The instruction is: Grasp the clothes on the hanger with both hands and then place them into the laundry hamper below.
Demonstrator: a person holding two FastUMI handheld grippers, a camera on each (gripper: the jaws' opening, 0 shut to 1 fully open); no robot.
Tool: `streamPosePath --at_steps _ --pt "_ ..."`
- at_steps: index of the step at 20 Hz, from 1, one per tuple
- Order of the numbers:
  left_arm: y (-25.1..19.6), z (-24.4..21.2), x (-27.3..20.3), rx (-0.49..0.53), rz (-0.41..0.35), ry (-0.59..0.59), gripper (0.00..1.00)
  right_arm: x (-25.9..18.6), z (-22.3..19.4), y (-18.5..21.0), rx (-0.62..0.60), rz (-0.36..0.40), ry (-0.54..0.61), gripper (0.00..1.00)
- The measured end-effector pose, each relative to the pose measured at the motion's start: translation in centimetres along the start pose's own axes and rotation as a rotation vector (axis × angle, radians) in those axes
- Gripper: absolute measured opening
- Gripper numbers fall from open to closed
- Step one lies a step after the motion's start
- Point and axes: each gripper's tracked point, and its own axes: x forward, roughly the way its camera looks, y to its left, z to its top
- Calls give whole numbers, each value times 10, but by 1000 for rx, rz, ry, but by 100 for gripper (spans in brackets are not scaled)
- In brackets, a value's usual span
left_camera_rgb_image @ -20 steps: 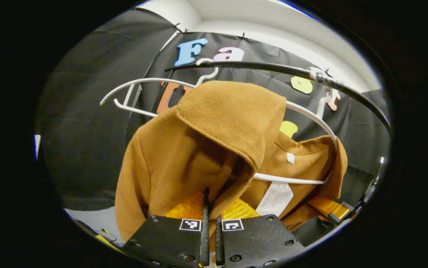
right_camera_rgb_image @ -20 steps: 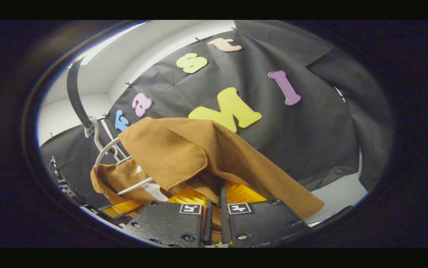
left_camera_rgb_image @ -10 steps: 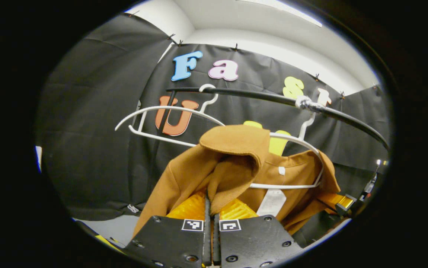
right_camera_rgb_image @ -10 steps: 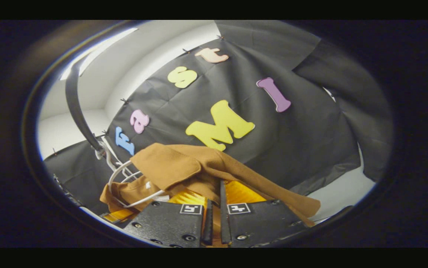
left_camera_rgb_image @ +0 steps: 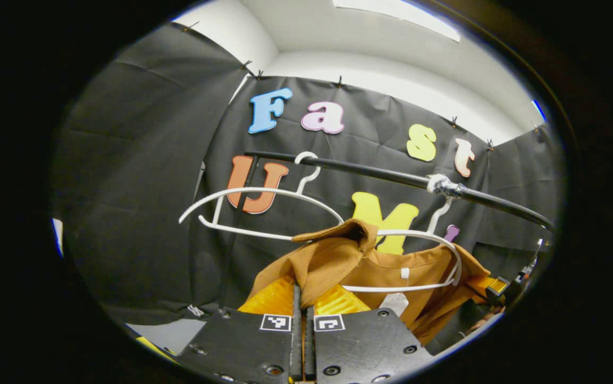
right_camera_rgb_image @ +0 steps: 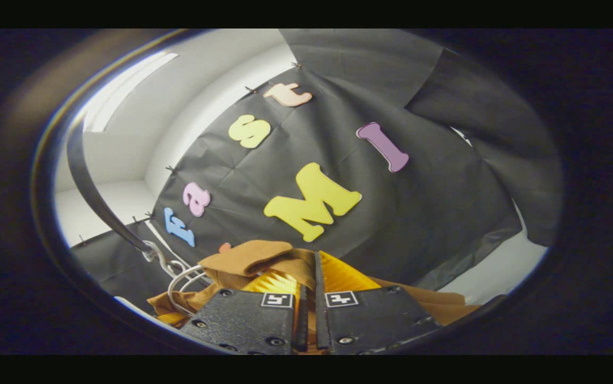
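Note:
A brown coat (left_camera_rgb_image: 338, 261) still hangs by one shoulder on a white hanger (left_camera_rgb_image: 445, 250) under the black rail (left_camera_rgb_image: 381, 175). In the left gripper view my left gripper (left_camera_rgb_image: 301, 293) is shut on a raised fold of the coat's near shoulder. Part of my right gripper (left_camera_rgb_image: 492, 285) shows at the coat's far side. In the right gripper view my right gripper (right_camera_rgb_image: 309, 277) is shut on the coat (right_camera_rgb_image: 253, 257), whose cloth bunches over its fingers. The white hanger (right_camera_rgb_image: 178, 277) sits low at the left, below the rail (right_camera_rgb_image: 88, 181).
An empty white hanger (left_camera_rgb_image: 264, 210) hangs on the rail to the left of the coat's hanger. Black cloth walls close in behind and to both sides. A strip of pale floor (right_camera_rgb_image: 498, 272) shows low at the right in the right gripper view.
Both views have swung upward: rail, hangers and coat sit lower and smaller. The raised coat fold has sunk toward the fingers. Both grippers stay shut on the cloth.

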Motion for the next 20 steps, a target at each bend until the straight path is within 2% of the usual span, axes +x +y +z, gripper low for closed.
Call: streamPosePath --at_steps 4,6,10,11,12,13,14,15,20 --pt "7 4 8 -26 -1 9 2 12 10 2 44 20 9 5" --pt "8 5 9 -2 3 11 2 20 12 7 45 35 15 2" --pt "18 21 17 -34 4 0 2 30 22 10 45 71 26 1" --pt "20 24 19 -44 4 2 2 33 23 11 48 84 36 6" --pt "18 24 21 -48 -2 5 2 36 26 13 58 101 46 1" --pt "16 25 21 -39 -9 9 2 37 27 16 65 120 51 12" --pt "15 26 22 -25 -14 7 2 41 32 17 66 129 52 11" --pt "17 27 25 -25 -19 9 2 45 32 13 54 127 55 0" --pt "27 31 39 -41 -51 38 2 65 32 9 22 143 101 0"
